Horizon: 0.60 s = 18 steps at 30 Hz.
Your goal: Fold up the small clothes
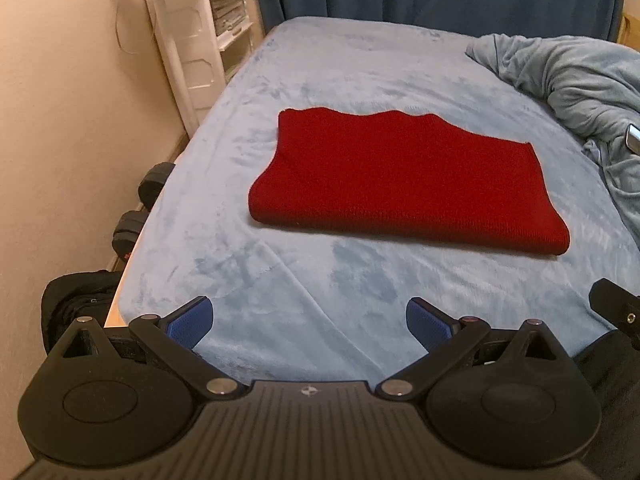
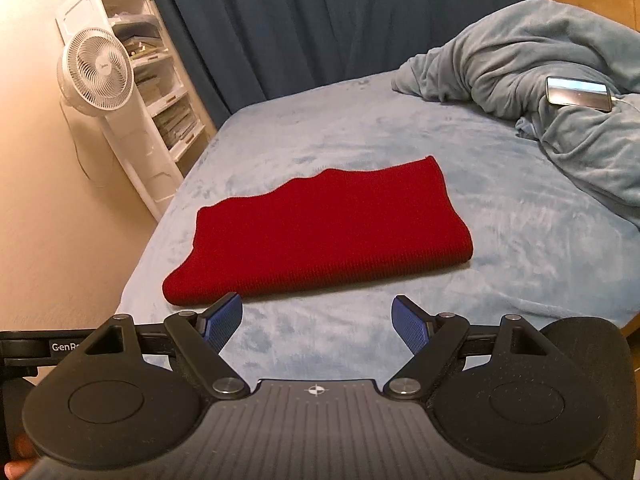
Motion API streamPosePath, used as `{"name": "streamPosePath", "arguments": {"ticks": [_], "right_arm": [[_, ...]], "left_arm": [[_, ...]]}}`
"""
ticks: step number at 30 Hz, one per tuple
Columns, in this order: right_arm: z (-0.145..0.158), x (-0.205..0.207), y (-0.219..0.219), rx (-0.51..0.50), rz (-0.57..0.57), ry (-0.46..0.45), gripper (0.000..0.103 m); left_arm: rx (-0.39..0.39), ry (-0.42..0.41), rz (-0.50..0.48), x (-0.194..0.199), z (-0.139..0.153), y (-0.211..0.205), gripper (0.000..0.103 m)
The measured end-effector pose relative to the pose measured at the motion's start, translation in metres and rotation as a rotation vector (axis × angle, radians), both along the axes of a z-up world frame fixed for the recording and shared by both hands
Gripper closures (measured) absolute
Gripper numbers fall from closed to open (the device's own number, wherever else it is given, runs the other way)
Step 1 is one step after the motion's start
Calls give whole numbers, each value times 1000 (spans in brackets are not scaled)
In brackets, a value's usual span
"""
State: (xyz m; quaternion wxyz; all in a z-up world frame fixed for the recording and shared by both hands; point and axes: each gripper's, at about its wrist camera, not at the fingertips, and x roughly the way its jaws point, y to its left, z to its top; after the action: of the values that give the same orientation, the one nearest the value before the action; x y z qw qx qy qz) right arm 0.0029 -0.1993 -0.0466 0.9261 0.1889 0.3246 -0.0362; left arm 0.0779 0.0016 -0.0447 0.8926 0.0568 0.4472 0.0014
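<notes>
A plush, pale blue bed (image 1: 240,264) carries a red ribbed-knit garment (image 1: 384,184), folded into a thick rectangle at its middle. The left gripper (image 1: 308,320) and right gripper (image 2: 316,322) hang near its front edge, angled downward, jaws spread and empty.

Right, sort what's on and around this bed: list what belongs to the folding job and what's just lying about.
Belongs to the job:
- red knit garment, lying folded on the bed sheet
- left gripper and right gripper, jaws open, holding nothing

Just lying about:
- crumpled blanket
- phone on the blanket
- white fan
- dumbbells beside the bed
</notes>
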Motion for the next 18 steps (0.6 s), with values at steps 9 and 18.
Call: {"name": "streamPosePath", "arguments": {"ticks": [9, 18], "right_arm": [[-5, 7, -5, 5, -6, 26, 20], [-10, 21, -8, -2, -30, 42, 20]], "left_arm": [[39, 34, -26, 9, -7, -9, 0], [48, 54, -27, 20, -13, -12, 0]]}}
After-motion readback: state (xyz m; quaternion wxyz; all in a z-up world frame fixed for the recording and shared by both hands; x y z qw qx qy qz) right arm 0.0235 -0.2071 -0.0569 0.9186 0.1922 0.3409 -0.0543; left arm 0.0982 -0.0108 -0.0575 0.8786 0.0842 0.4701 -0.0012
